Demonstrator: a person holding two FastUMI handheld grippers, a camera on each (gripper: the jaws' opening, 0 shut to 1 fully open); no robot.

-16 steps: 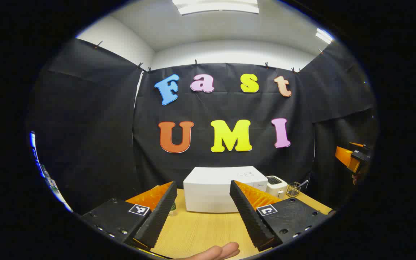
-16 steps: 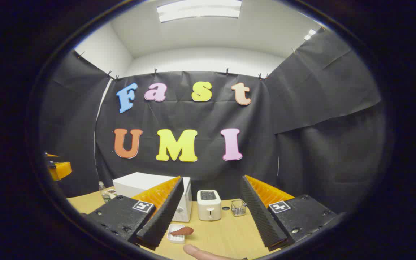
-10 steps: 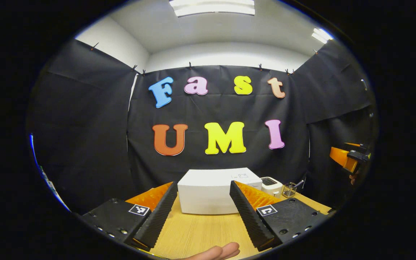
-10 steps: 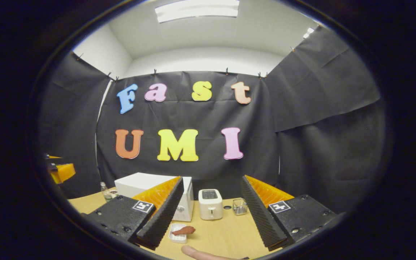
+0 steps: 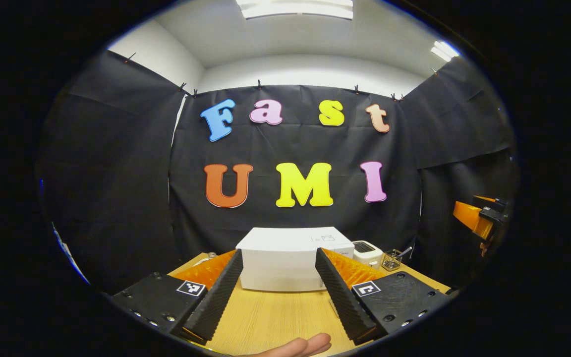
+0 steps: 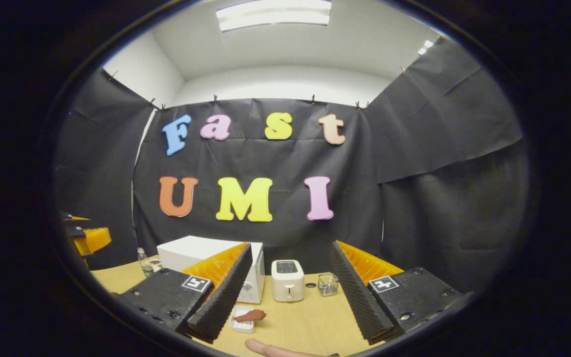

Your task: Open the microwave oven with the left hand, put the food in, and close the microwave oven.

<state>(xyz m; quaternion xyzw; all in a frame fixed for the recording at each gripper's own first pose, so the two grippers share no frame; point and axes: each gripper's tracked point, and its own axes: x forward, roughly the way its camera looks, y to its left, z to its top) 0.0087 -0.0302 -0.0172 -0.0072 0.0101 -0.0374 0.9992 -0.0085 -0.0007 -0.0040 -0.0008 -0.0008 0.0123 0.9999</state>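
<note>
A white microwave oven (image 5: 285, 258) stands shut at the back of the wooden table (image 5: 275, 317), straight ahead of my left gripper (image 5: 278, 292), which is open and empty well short of it. In the right gripper view the microwave (image 6: 191, 250) is at the left, partly behind a finger. A small white tray (image 6: 242, 322) lies in front of it with a reddish-brown piece of food (image 6: 250, 315) on it. My right gripper (image 6: 288, 297) hangs open and empty above the table, the tray near its left finger. The other gripper (image 6: 87, 238) shows far left.
A white toaster (image 6: 286, 280) and a small wire basket (image 6: 327, 284) stand right of the microwave. A bottle (image 6: 142, 263) sits left of it. A person's fingertip (image 5: 295, 345) shows at the bottom of each view. The right gripper (image 5: 479, 218) shows at the far right of the left gripper view.
The left gripper view has drifted slightly right, so the microwave sits more to the left and a little higher between the fingers. The right gripper has barely moved. Both stay open.
</note>
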